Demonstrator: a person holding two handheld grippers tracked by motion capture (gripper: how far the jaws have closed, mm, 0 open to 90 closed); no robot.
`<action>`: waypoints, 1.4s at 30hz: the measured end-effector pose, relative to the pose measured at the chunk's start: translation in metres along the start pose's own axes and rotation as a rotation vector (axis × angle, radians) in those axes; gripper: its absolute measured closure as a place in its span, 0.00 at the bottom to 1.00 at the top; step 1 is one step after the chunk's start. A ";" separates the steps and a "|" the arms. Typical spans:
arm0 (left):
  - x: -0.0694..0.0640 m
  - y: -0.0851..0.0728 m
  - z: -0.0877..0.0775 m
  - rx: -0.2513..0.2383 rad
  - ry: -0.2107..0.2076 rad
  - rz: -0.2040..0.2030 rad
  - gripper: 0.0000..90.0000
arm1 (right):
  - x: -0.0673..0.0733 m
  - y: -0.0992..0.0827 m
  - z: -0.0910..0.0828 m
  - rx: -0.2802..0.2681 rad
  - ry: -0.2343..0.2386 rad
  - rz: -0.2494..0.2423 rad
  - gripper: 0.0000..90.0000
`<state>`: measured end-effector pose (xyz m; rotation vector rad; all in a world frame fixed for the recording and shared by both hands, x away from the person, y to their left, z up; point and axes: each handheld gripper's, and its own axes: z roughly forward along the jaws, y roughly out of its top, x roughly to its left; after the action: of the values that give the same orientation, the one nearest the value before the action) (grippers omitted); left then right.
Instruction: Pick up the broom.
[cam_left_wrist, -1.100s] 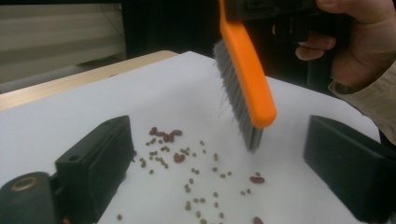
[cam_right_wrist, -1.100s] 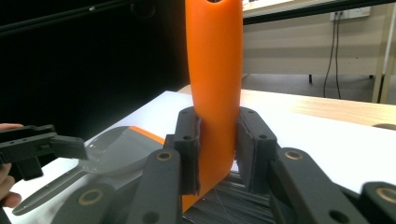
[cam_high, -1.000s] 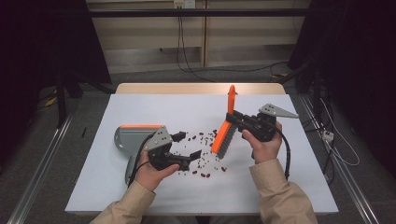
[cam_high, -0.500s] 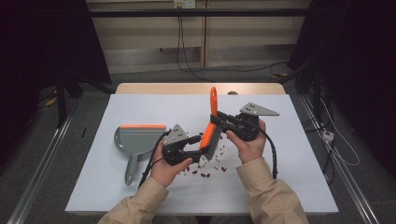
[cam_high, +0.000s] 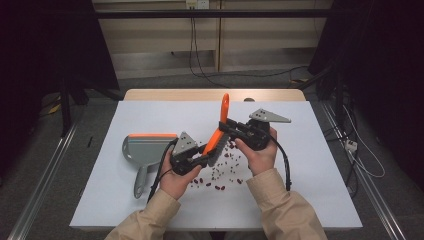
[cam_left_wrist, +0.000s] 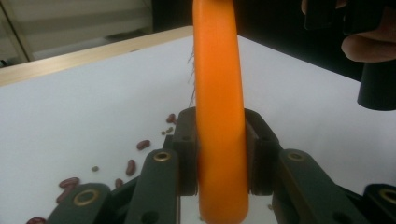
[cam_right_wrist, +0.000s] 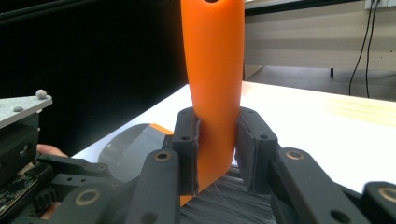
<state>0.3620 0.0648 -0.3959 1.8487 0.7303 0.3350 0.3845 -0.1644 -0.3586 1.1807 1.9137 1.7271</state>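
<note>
Orange brush (cam_high: 218, 134) is mid-handover above the scattered beans (cam_high: 220, 172) on the counter (cam_high: 320, 170); left tongs (cam_left_wrist: 219, 154) have just closed on it, right tongs (cam_right_wrist: 217, 149) clamp its handle. Next, I judge, the right tongs let go, so the left can sweep toward the dustpan (cam_high: 145, 150).

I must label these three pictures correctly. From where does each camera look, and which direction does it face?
High view: above the person's side, facing forward and down on the table; forearms, both hands show.
Left gripper view: rides the left gripper, looking along its jaws clamping the brush.
Right gripper view: rides the right gripper, facing the dustpan.
All share the brush.
</note>
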 end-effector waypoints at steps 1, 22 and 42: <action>0.000 0.000 0.000 -0.004 0.010 0.001 0.78 | 0.000 0.000 0.001 -0.003 -0.002 0.005 0.78; 0.007 -0.001 -0.001 -0.029 0.134 -0.002 0.79 | 0.017 -0.013 0.023 0.044 -0.118 0.070 0.27; -0.017 0.004 0.002 -0.088 0.147 0.062 0.72 | 0.021 -0.018 0.040 0.056 -0.159 0.251 0.42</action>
<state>0.3509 0.0515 -0.3914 1.7793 0.7471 0.5390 0.3927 -0.1209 -0.3781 1.5873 1.7939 1.6484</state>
